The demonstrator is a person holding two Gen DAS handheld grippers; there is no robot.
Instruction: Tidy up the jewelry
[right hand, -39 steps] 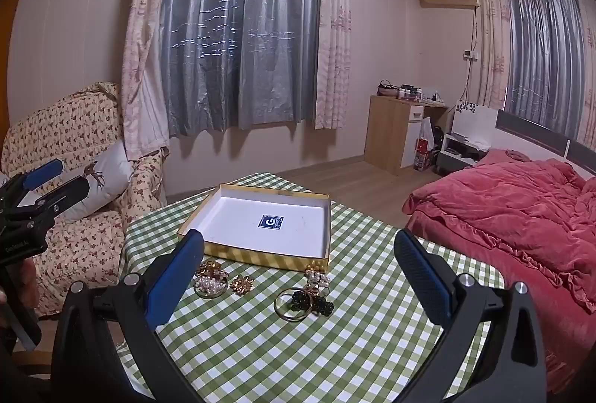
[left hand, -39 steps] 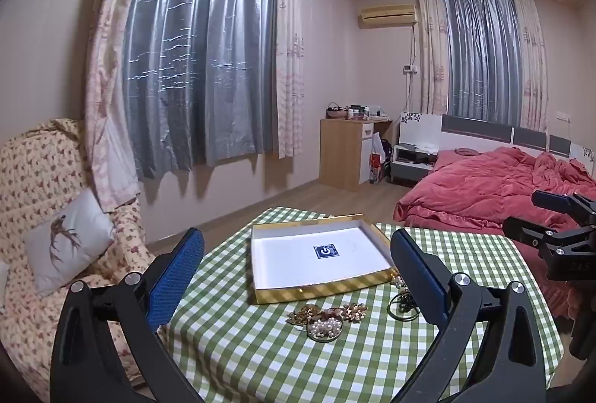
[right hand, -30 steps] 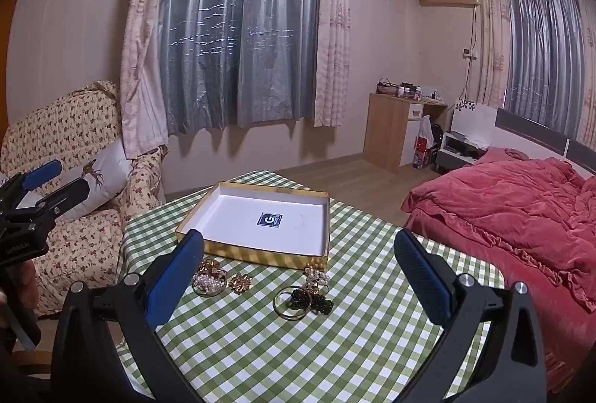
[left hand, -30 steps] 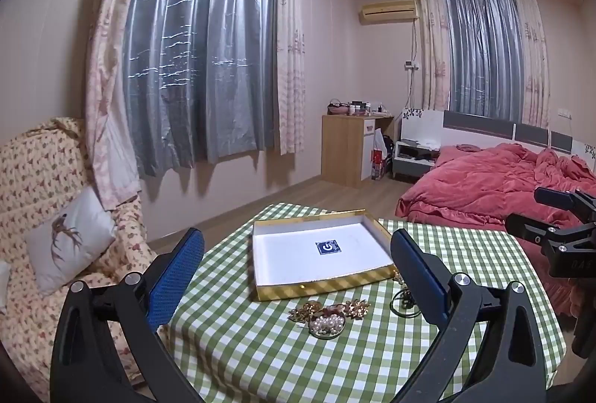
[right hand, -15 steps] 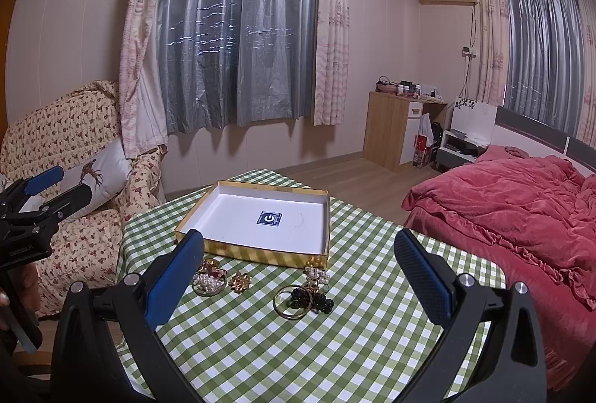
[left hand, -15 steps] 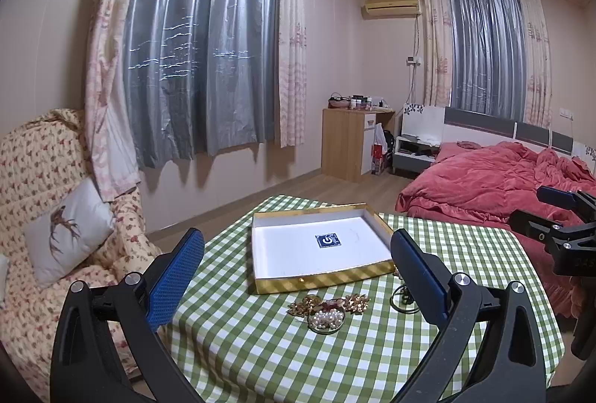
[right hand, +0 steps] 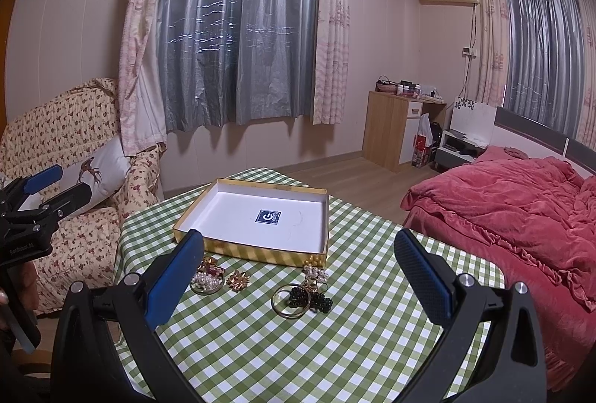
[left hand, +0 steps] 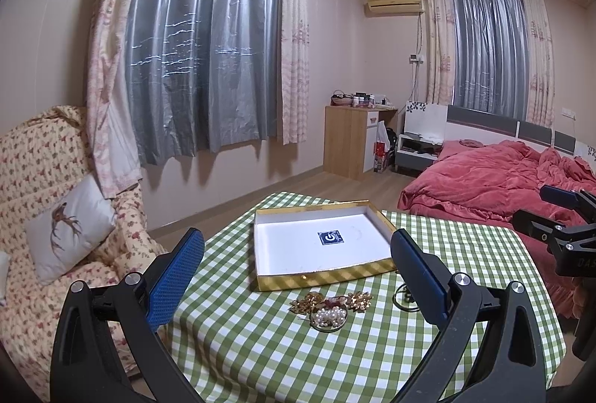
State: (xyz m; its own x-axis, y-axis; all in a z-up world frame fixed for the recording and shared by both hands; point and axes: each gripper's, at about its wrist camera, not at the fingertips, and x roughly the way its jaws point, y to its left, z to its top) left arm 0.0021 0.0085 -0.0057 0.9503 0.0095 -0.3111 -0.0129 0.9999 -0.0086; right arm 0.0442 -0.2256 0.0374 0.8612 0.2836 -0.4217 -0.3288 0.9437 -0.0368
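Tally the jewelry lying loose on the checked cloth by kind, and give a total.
Pearl clusters: 2
Gold brooches: 2
Black bead cluster: 1
Gold hoop: 1
Total: 6, as far as the tangle shows.

A home bedroom. Beyond the jaws and to their right lies a bed (right hand: 521, 201) under a rumpled red quilt, with a wooden cabinet (right hand: 395, 127) against the far wall. Grey curtains (left hand: 201, 60) cover the windows, an air conditioner (left hand: 395, 5) hangs high, and a floral sofa (left hand: 44, 186) with a cushion sits left.
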